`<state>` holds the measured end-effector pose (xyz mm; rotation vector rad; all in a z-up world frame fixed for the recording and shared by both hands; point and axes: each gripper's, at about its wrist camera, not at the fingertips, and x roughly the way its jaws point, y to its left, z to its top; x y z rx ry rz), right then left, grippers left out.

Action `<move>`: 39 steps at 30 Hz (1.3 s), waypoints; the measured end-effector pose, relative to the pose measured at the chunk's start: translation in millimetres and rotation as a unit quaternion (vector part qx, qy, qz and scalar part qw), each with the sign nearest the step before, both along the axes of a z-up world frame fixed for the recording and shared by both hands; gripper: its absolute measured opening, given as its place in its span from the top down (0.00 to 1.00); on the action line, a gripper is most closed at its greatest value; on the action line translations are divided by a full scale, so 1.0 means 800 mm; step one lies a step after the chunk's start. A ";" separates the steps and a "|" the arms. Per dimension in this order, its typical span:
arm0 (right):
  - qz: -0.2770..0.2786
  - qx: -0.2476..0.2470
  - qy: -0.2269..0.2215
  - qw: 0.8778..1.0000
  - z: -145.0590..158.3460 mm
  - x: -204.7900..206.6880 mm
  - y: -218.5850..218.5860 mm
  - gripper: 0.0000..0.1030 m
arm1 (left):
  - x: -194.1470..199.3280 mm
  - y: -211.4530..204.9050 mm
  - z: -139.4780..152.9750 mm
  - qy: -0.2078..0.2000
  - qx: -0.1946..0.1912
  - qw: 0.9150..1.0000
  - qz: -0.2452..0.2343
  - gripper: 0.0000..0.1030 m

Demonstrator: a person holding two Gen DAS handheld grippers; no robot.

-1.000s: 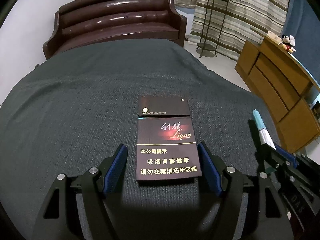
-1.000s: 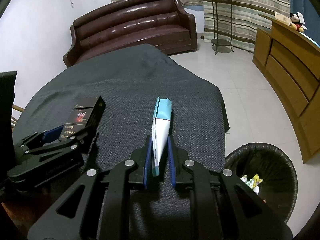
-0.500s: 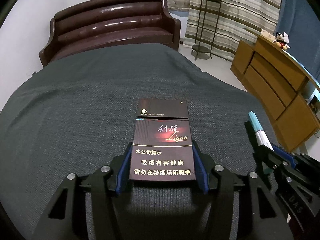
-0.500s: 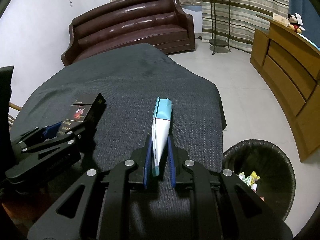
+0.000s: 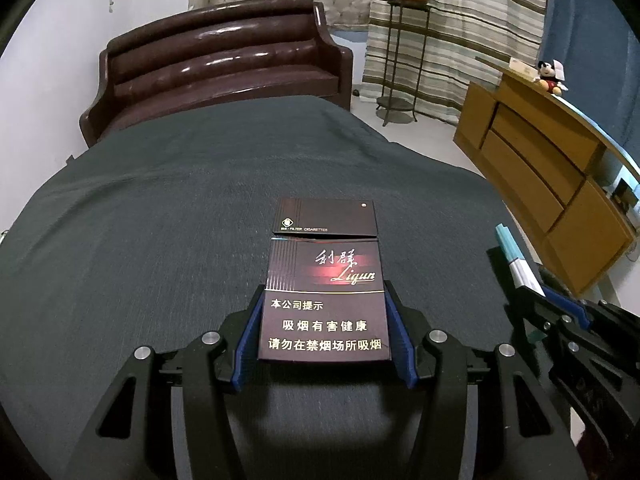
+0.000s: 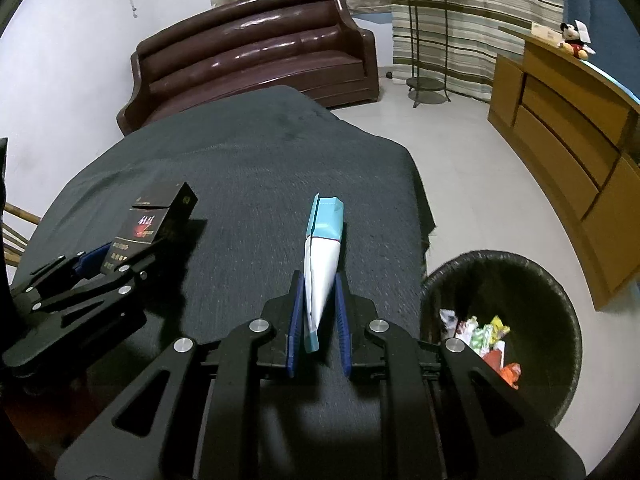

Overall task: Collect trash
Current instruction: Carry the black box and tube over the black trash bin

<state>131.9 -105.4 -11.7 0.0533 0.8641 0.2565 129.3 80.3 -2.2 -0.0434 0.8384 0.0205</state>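
My left gripper (image 5: 324,312) is shut on a dark maroon cigarette pack (image 5: 324,280) with its lid flipped open, held above the dark grey tablecloth (image 5: 160,208). The pack also shows in the right wrist view (image 6: 150,232), lifted off the cloth. My right gripper (image 6: 318,300) is shut on a flat white and teal packet (image 6: 322,256), held edge-up over the table's right side. That packet shows at the right in the left wrist view (image 5: 516,260). A black trash bin (image 6: 500,320) with several wrappers inside stands on the floor right of the table.
A brown leather sofa (image 5: 216,64) stands behind the table. A wooden sideboard (image 6: 560,128) with a plush toy (image 6: 574,40) runs along the right wall. A metal plant stand (image 5: 400,60) stands by the striped curtains. Light tiled floor (image 6: 460,168) lies between table and sideboard.
My left gripper closed on the cigarette pack and lifted it off the cloth. My right gripper, still holding the packet, moved toward the bin, which now shows more fully.
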 end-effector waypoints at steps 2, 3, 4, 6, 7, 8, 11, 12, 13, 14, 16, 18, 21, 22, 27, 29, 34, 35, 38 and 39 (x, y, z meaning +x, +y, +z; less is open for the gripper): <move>-0.002 -0.002 -0.003 1.000 0.003 -0.007 -0.004 0.85 | -0.007 -0.004 0.003 -0.003 -0.001 1.000 -0.004 0.47; -0.003 -0.005 -0.005 1.000 0.005 -0.011 -0.007 0.85 | -0.010 -0.006 0.004 -0.004 -0.001 1.000 -0.006 0.47; -0.006 -0.006 -0.007 1.000 0.007 -0.016 -0.010 0.85 | -0.014 -0.008 0.005 -0.006 -0.001 1.000 -0.007 0.47; -0.011 -0.008 -0.010 1.000 0.009 -0.022 -0.015 0.85 | -0.021 -0.014 0.009 -0.011 -0.002 1.000 -0.013 0.47; -0.013 -0.009 -0.011 1.000 0.010 -0.026 -0.018 0.85 | -0.025 -0.017 0.011 -0.014 -0.002 1.000 -0.015 0.47; -0.018 -0.011 -0.015 1.000 0.012 -0.032 -0.022 0.85 | -0.028 -0.019 0.013 -0.016 -0.003 1.000 -0.018 0.47; -0.030 -0.016 -0.021 0.999 0.017 -0.044 -0.036 0.85 | -0.038 -0.031 0.019 -0.026 -0.004 0.999 -0.029 0.47; -0.036 -0.018 -0.024 0.999 0.019 -0.048 -0.042 0.85 | -0.041 -0.036 0.022 -0.030 -0.004 0.999 -0.034 0.47; -0.042 -0.021 -0.026 0.999 0.021 -0.052 -0.049 0.85 | -0.044 -0.042 0.025 -0.034 -0.006 0.999 -0.040 0.47; -0.047 -0.022 -0.028 0.998 0.023 -0.054 -0.056 0.85 | -0.045 -0.048 0.026 -0.037 -0.007 0.998 -0.045 0.47; -0.058 -0.024 -0.033 0.997 0.026 -0.060 -0.069 0.85 | -0.049 -0.059 0.028 -0.041 -0.008 0.998 -0.056 0.47; -0.073 -0.026 -0.037 0.996 0.030 -0.067 -0.085 0.85 | -0.053 -0.076 0.031 -0.046 -0.009 0.996 -0.071 0.47; -0.097 -0.029 -0.044 0.994 0.033 -0.079 -0.113 0.85 | -0.058 -0.097 0.035 -0.052 -0.008 0.994 -0.091 0.47; -0.102 -0.030 -0.045 0.993 0.033 -0.081 -0.116 0.85 | -0.059 -0.106 0.036 -0.055 -0.008 0.994 -0.099 0.47; -0.138 -0.030 -0.046 0.989 0.032 -0.088 -0.158 0.85 | -0.061 -0.141 0.038 -0.065 -0.007 0.990 -0.129 0.47; -0.149 -0.030 -0.048 0.987 0.033 -0.089 -0.168 0.85 | -0.060 -0.155 0.038 -0.066 -0.007 0.988 -0.140 0.47; -0.170 -0.028 -0.054 0.984 0.033 -0.087 -0.189 0.85 | -0.055 -0.179 0.036 -0.071 -0.004 0.985 -0.158 0.47; -0.171 -0.028 -0.054 0.983 0.032 -0.086 -0.191 0.85 | -0.053 -0.184 0.035 -0.072 -0.004 0.984 -0.161 0.47; -0.176 -0.030 -0.055 0.982 0.029 -0.086 -0.196 0.85 | -0.048 -0.191 0.031 -0.070 -0.004 0.983 -0.168 0.47; -0.176 -0.030 -0.054 0.982 0.027 -0.085 -0.197 0.85 | -0.048 -0.193 0.031 -0.070 -0.003 0.983 -0.170 0.47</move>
